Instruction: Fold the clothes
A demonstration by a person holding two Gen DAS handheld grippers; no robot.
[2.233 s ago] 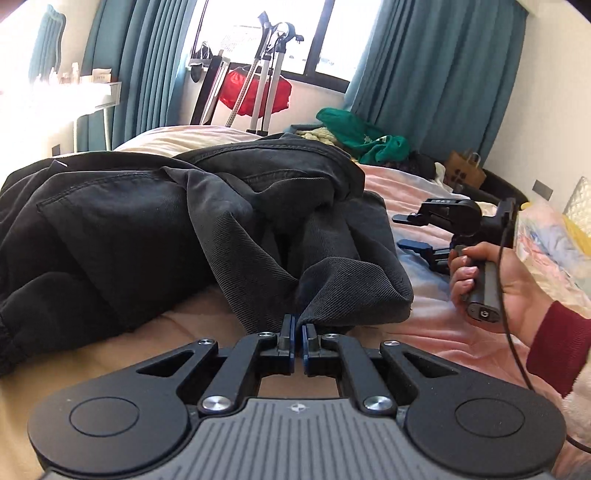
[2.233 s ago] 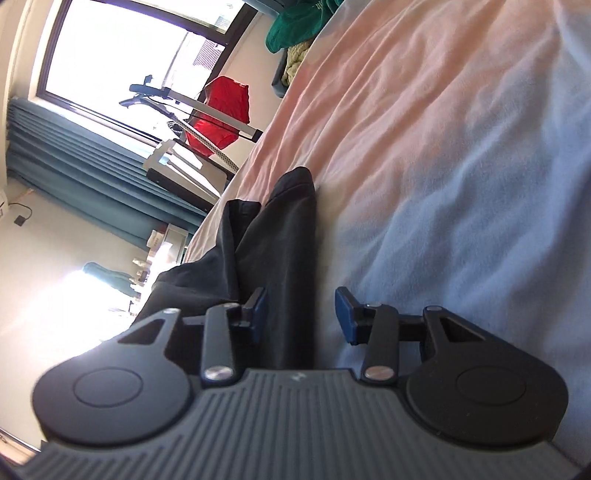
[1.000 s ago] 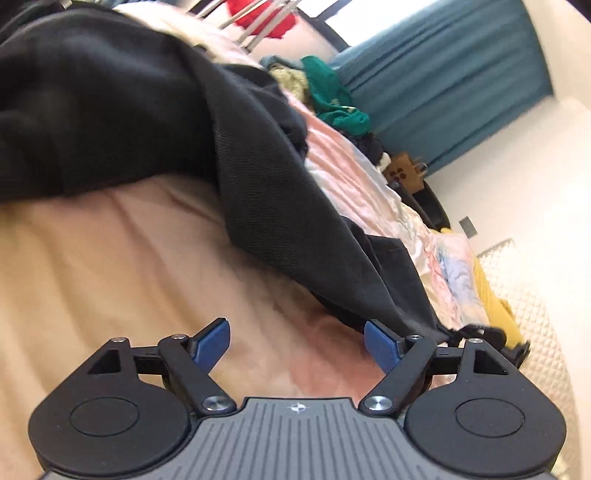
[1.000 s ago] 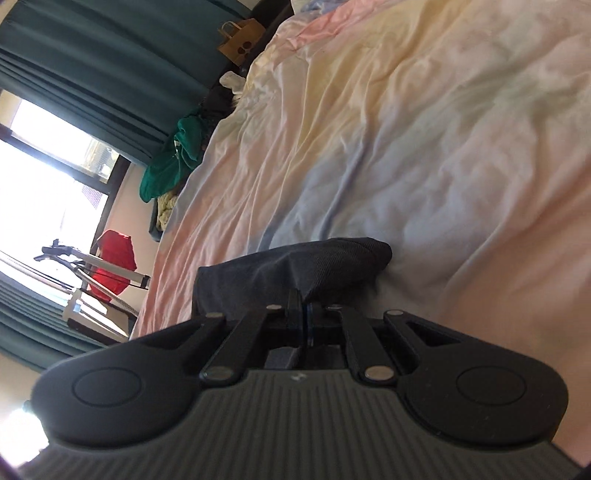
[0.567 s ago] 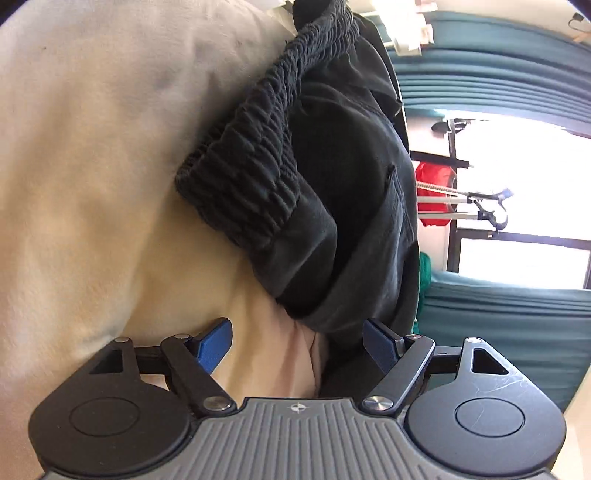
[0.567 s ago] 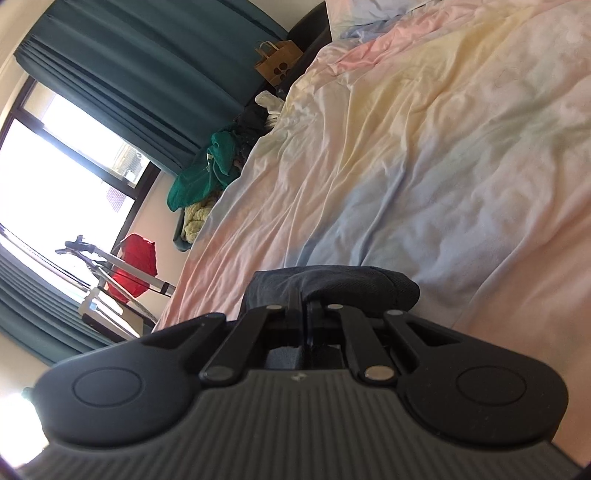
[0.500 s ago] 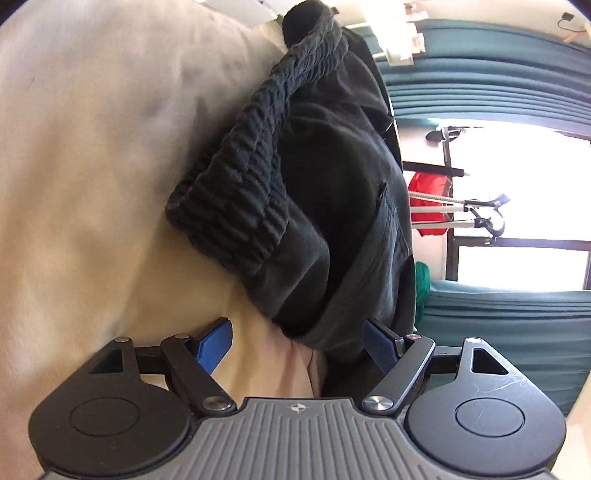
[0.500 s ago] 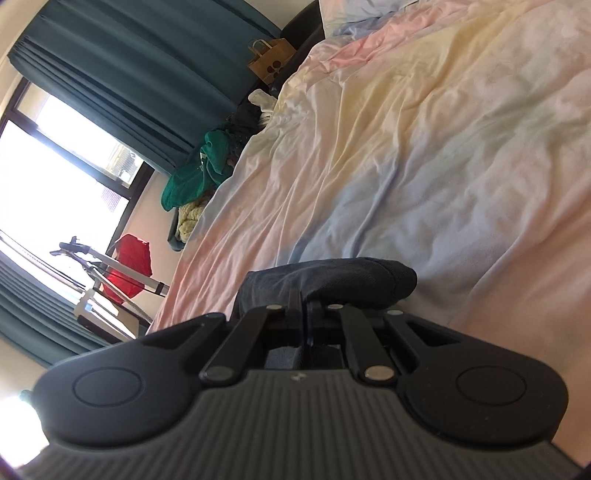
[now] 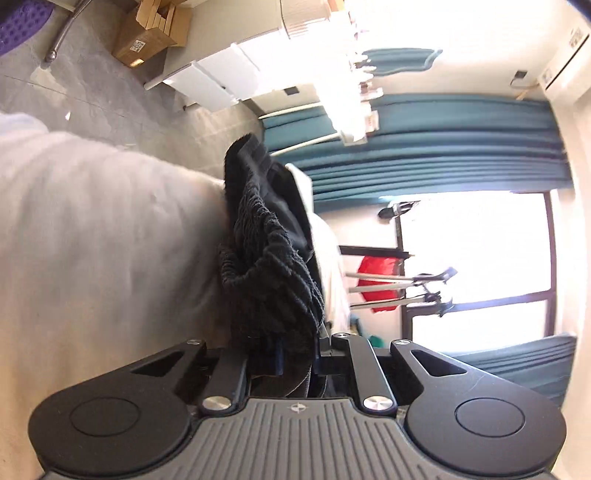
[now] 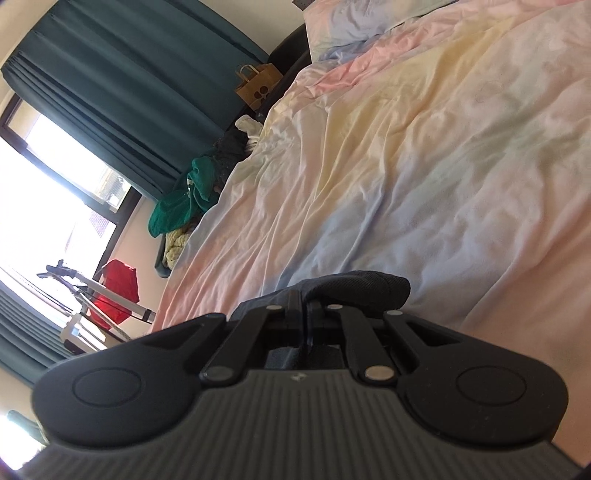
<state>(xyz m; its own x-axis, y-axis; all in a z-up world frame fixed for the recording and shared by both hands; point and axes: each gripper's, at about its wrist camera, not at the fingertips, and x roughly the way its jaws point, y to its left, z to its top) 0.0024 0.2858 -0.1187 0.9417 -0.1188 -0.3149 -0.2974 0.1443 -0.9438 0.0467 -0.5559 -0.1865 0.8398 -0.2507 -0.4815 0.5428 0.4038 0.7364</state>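
Observation:
Dark grey trousers (image 9: 273,266) lie on the bed. In the left wrist view my left gripper (image 9: 297,360) is shut on their gathered elastic waistband, which bunches up just ahead of the fingers; the view is rolled on its side. In the right wrist view my right gripper (image 10: 304,306) is shut on the hem end of a trouser leg (image 10: 354,290), which lies on the pastel bedsheet (image 10: 424,166). The rest of the trousers is hidden in that view.
The bed's cream cover (image 9: 92,240) fills the left of the left wrist view, with grey floor and a cardboard box (image 9: 147,33) beyond its edge. A green garment pile (image 10: 184,195), a paper bag (image 10: 258,88), a pillow (image 10: 369,18), teal curtains and a window rack with a red item (image 10: 118,291) lie beyond.
My left gripper has moved in onto the waistband and closed on it; half a second ago it was open. The right gripper stays shut on the leg hem and has barely shifted.

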